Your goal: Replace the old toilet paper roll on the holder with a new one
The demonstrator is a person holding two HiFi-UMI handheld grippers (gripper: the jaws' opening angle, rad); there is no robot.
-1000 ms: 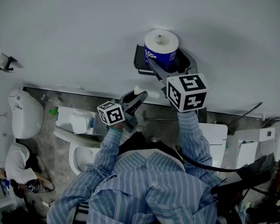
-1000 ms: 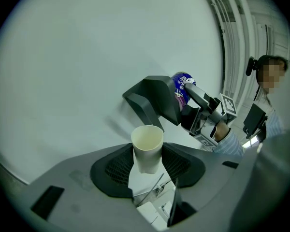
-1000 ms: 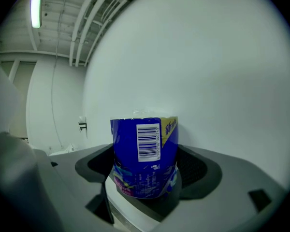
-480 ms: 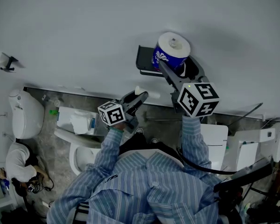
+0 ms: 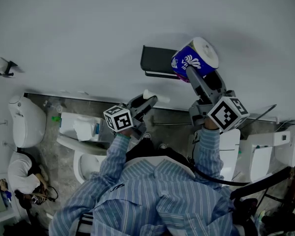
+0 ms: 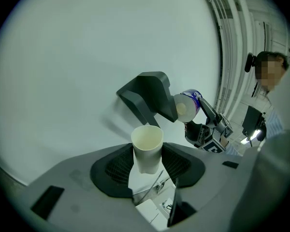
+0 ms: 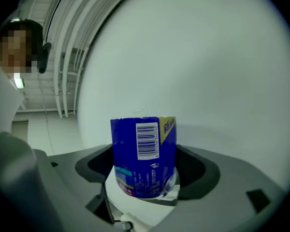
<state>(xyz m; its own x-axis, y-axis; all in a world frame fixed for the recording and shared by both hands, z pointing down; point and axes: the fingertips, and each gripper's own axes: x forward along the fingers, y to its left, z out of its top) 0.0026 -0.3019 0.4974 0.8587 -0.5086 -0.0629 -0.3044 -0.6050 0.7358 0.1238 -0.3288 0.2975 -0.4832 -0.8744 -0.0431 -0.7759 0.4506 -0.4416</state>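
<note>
The dark grey holder [image 5: 156, 63] juts from the pale wall and carries no roll. Just right of it, my right gripper [image 5: 192, 72] is shut on a new roll in a blue wrapper [image 5: 195, 57], tilted with its white end up and to the right. In the right gripper view the blue roll [image 7: 144, 154] stands between the jaws of the right gripper [image 7: 144, 172]. Lower left of the holder, my left gripper [image 5: 148, 101] is shut on the old cardboard tube [image 5: 152, 96]. The left gripper view shows the tube [image 6: 146, 147] upright in the left gripper [image 6: 146, 162], the holder [image 6: 148, 98] beyond it.
Below the wall stand a white toilet [image 5: 27, 120], an open bowl [image 5: 83, 156] and white tanks [image 5: 231, 146]. A person crouches at lower left [image 5: 20, 175]. A small hook [image 5: 5, 66] sits on the wall at far left.
My right gripper has carried the blue roll to the right, off the front of the holder, and rolled so the roll now tilts. The left gripper and its tube stayed put.
</note>
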